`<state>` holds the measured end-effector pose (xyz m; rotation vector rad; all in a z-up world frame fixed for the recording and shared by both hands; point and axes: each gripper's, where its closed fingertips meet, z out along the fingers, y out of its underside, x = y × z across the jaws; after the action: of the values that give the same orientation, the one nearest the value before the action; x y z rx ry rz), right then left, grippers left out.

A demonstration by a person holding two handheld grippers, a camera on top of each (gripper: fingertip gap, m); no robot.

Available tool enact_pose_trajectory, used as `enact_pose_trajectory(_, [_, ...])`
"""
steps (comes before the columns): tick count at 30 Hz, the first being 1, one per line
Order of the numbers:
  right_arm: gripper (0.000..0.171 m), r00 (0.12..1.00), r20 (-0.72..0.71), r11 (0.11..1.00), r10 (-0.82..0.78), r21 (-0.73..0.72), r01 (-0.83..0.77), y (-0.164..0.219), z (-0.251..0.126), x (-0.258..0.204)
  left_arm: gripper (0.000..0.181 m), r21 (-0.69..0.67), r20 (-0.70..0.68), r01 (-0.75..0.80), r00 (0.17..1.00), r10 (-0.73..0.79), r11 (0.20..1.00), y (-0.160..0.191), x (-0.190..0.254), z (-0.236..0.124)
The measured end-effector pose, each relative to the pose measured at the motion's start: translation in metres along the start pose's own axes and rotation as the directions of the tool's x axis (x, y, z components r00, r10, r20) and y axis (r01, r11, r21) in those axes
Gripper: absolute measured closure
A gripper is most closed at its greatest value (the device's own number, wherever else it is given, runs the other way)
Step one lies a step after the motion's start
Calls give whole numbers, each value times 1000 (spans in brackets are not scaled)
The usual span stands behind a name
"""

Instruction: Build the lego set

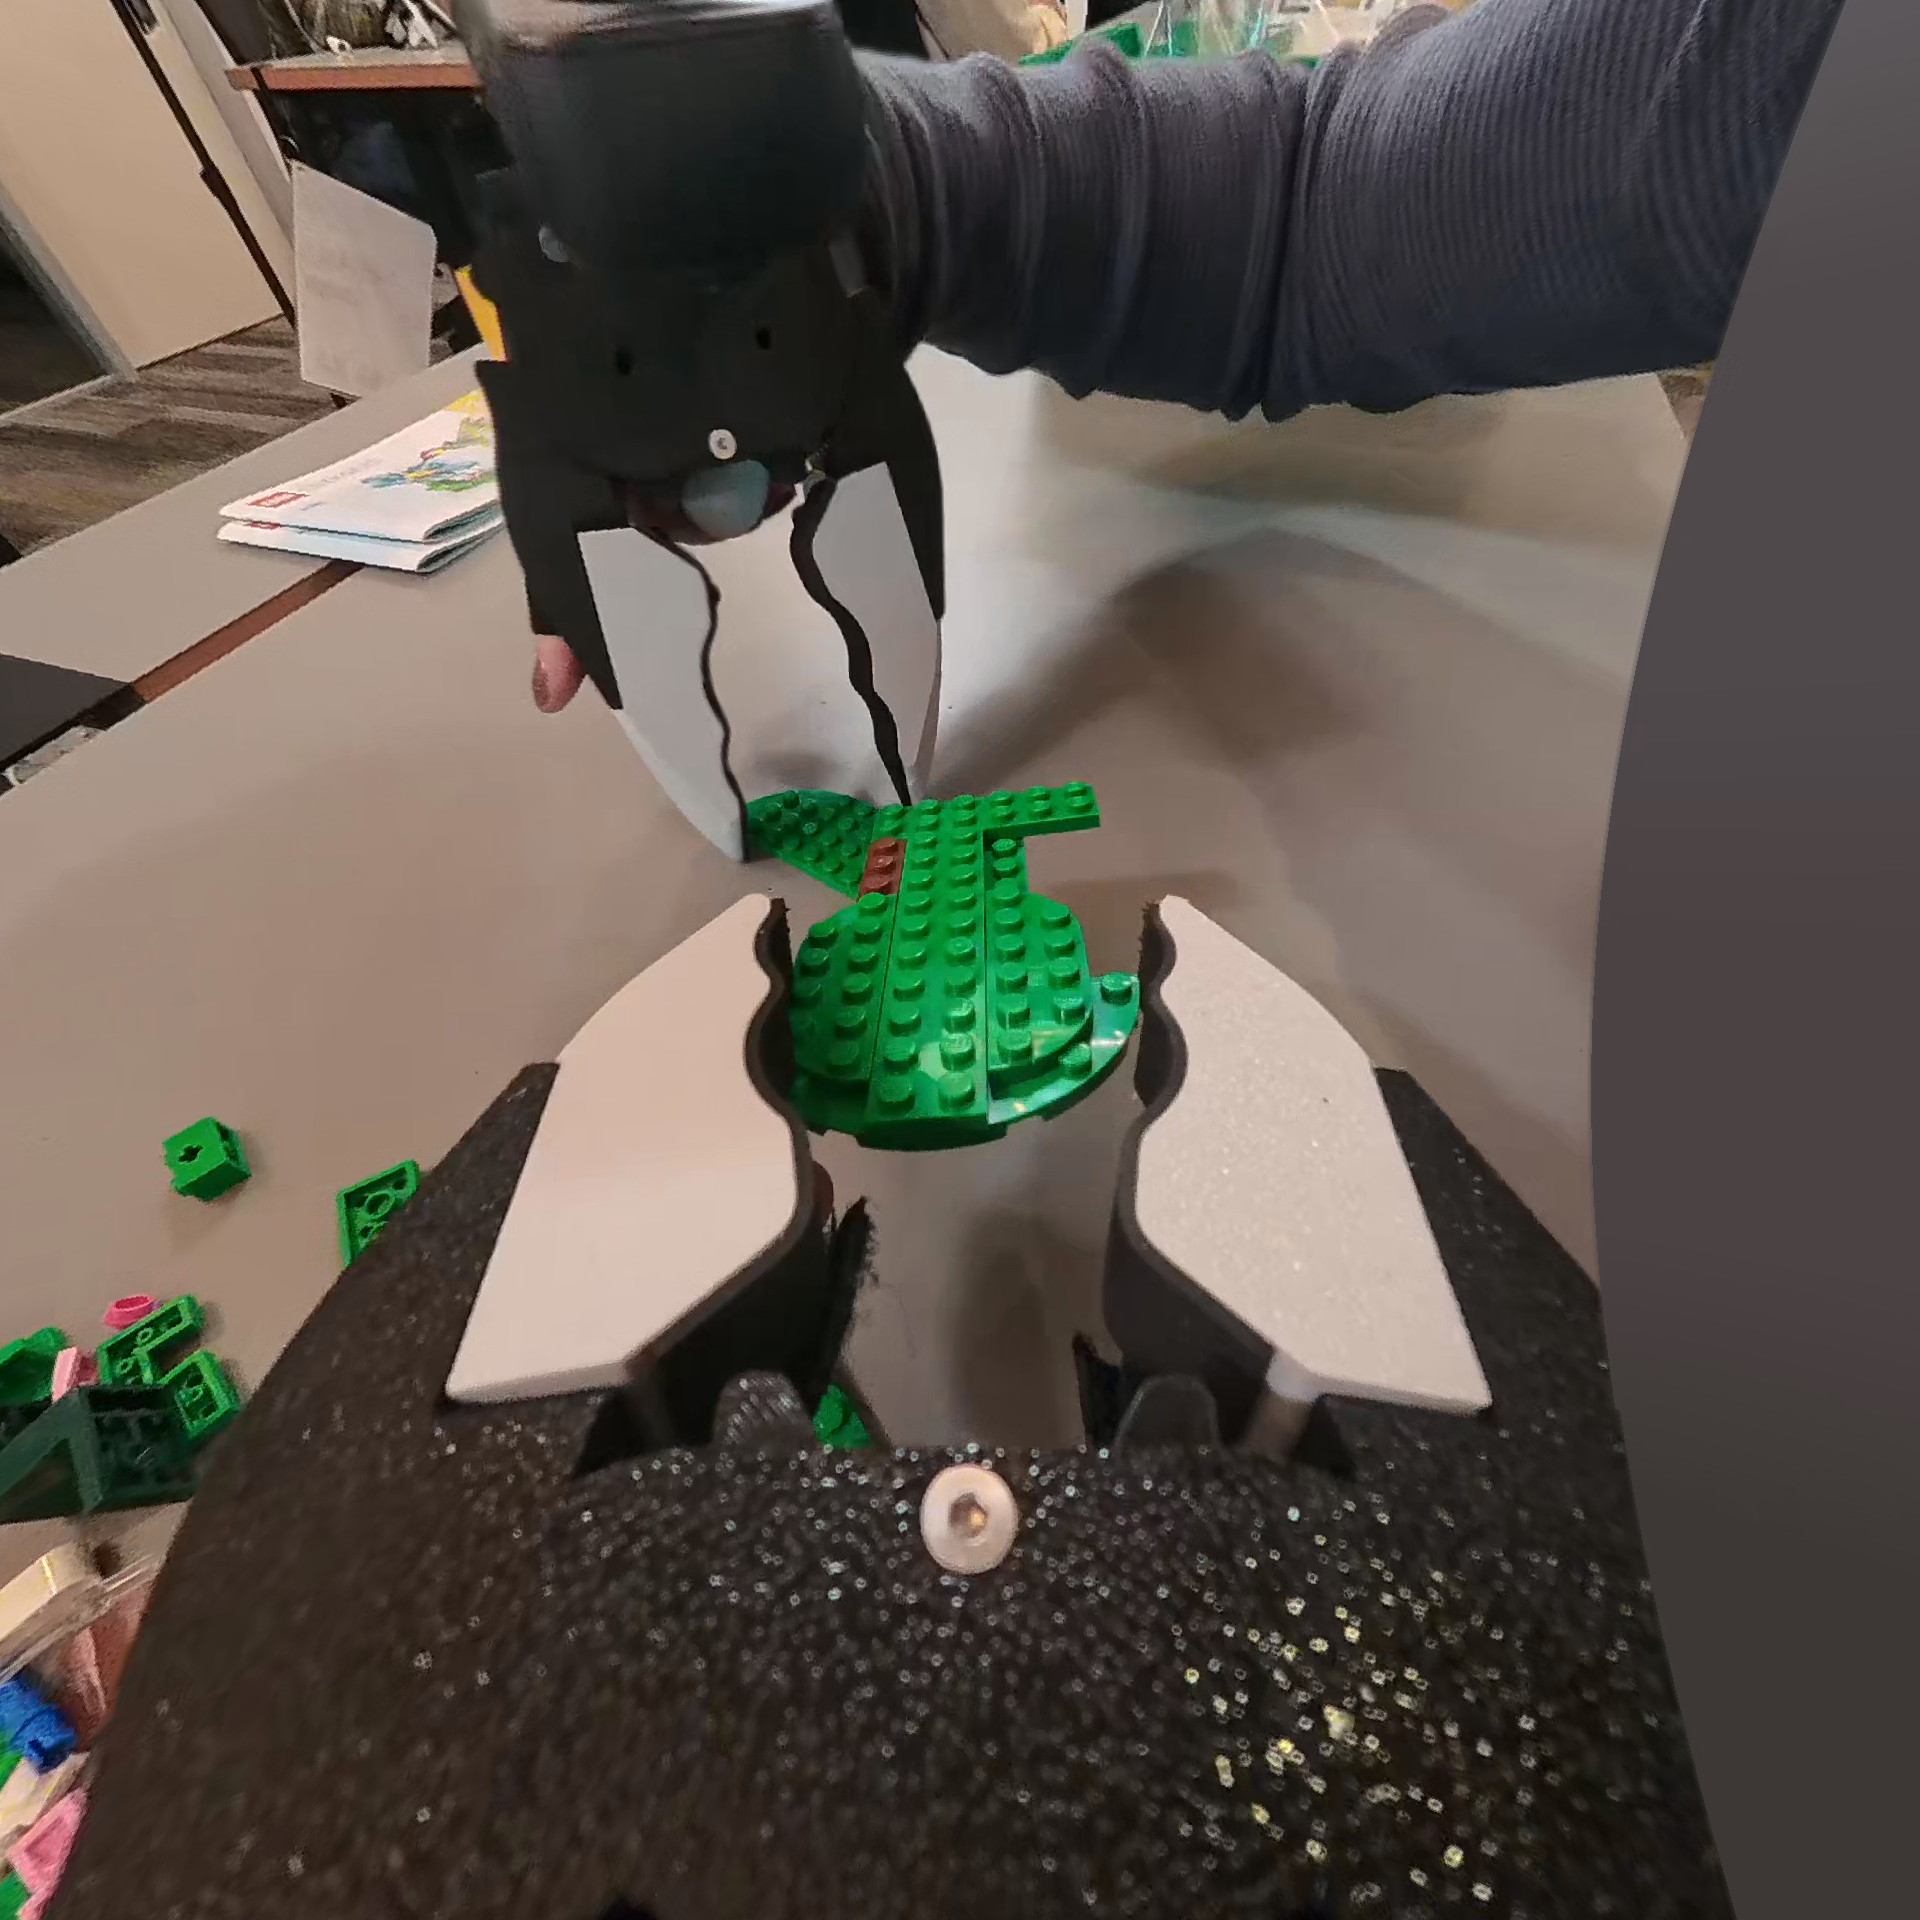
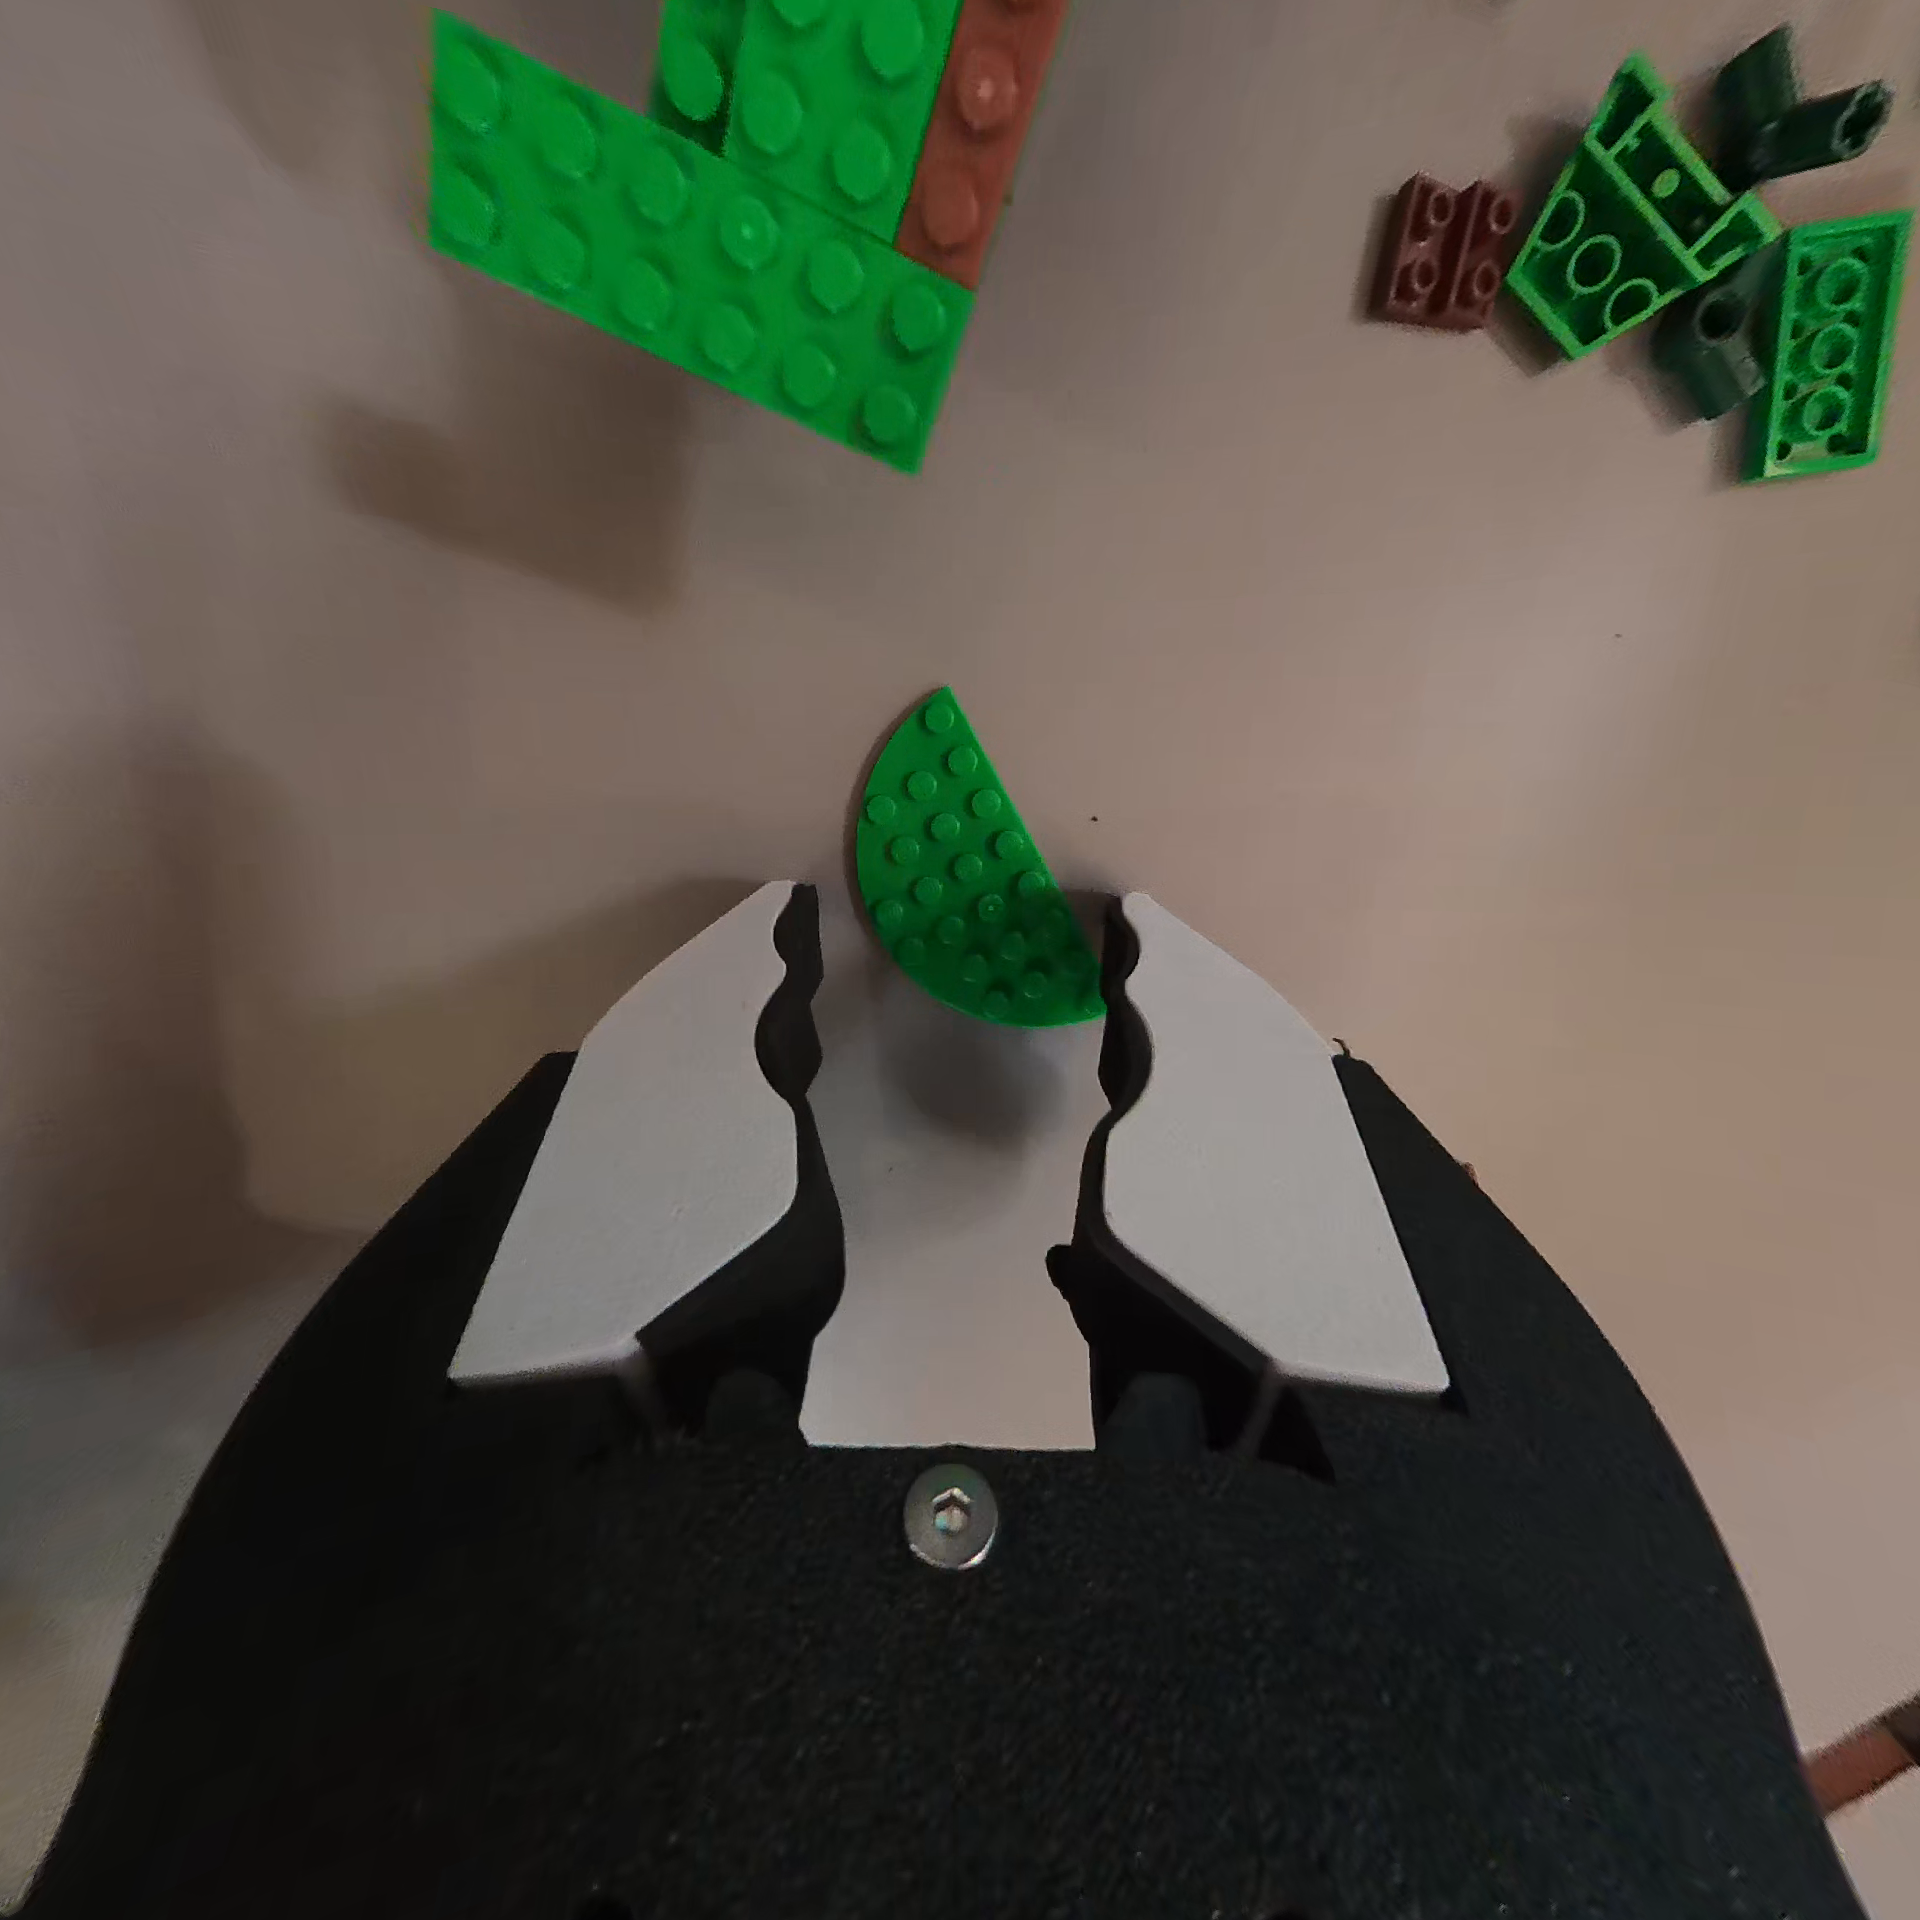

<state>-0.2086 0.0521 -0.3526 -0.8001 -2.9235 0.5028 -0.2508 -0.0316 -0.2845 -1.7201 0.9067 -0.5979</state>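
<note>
Early stage of the lego build: a flat base is joined, and many loose pieces are left.

A flat assembly of bright green studded plastic plates [image 1: 940, 977] with one brown strip lies on the grey table [image 1: 312, 883], flanked near its end by the spread, empty left tongs [image 1: 961, 925]. The right tongs [image 2: 956, 914], also parted and empty, are held just over a loose green half-round studded plate [image 2: 971, 873], beside the assembly's far end. Scattered green and brown bricks [image 2: 1662, 249] are judged still to be fitted.
</note>
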Motion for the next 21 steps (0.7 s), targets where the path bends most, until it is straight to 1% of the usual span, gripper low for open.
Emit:
enact_pose_trajectory(4, [134, 1000, -28, 999, -10, -42, 9, 2, 0, -1, 118, 14, 22, 11, 1000, -11, 1000, -2, -5, -2])
enact_pose_trajectory(9, [135, 995, -93, 999, 27, -15, -29, -1, 0, -4, 118, 35, 79, 17, 997, -20, 999, -5, -15, -6])
enact_pose_trajectory(14, [135, 978, -168, 990, 123, 88, -109, -11, -6, -13, 118, 60, 159, 40, 986, -49, 997, -7, -27, -8])
enact_pose_trajectory(18, [135, 944, -246, 964, 219, 201, -172, -23, -14, -24, 118, 45, 266, -5, 964, -8, 999, -6, -39, -10])
enact_pose_trajectory(21, [135, 916, -279, 942, 288, 254, -219, -32, -12, -36, 118, 68, 277, -15, 961, -4, 998, -9, -36, -8])
